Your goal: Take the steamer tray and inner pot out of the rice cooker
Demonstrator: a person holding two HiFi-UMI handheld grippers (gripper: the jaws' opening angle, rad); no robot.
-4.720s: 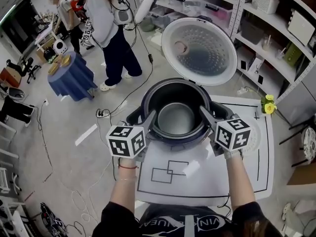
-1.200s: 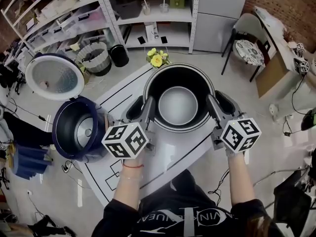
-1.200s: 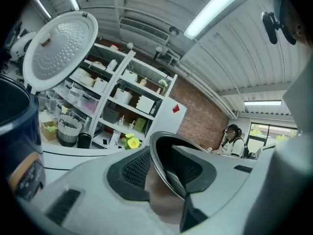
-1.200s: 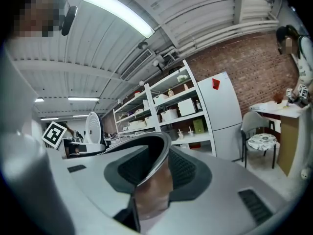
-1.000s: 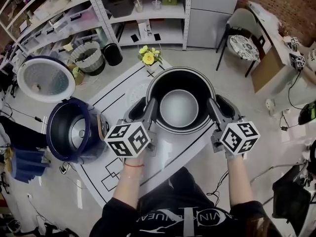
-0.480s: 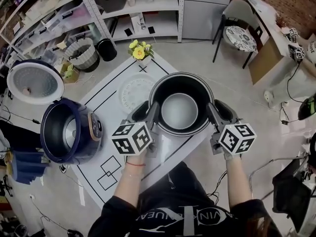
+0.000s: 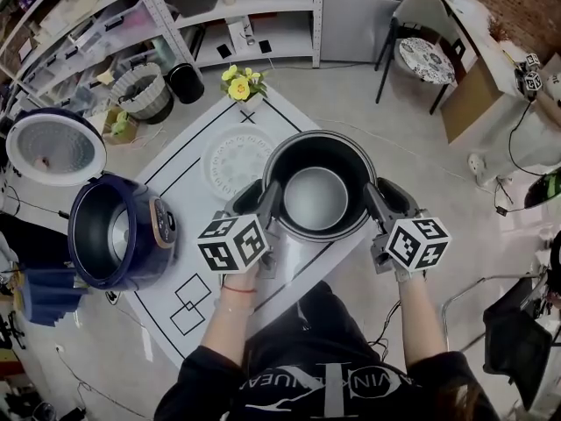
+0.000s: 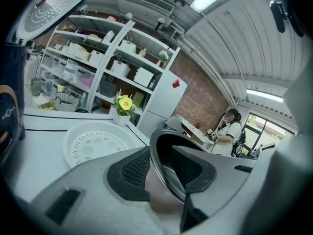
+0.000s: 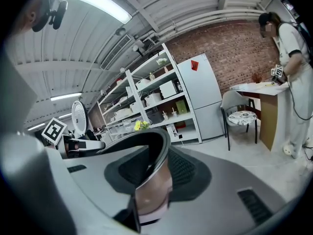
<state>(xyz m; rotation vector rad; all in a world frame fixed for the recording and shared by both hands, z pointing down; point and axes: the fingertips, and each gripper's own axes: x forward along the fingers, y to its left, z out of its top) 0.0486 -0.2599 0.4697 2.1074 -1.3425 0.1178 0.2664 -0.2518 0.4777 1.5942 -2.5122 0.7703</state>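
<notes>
While both grippers clamp it, the inner pot (image 7: 320,196) hangs out of the rice cooker (image 7: 118,235), over the right-hand corner of the white table (image 7: 202,266), just beside the white perforated steamer tray (image 7: 230,160) that lies flat on the marked mat. The left gripper (image 7: 267,202) has one pad inside the pot's wall and one outside, closed on the left of the rim with the jaws only as far apart as the thin metal wall. The right gripper (image 7: 375,202) pinches the opposite side of the rim in the same way. Whether the pot's base already touches the table cannot be told from above. The cooker stands empty at the table's left edge with its lid (image 7: 53,147) thrown back. The pot looks like a rigid metal bowl, dark-coated inside and smooth outside, so it should not flex. It is probably weighty enough and slick enough to swivel or slip in a narrow pinch. Two holds at opposite points just under the rolled rim, kept level with each other, seem the surest way to carry it.
</notes>
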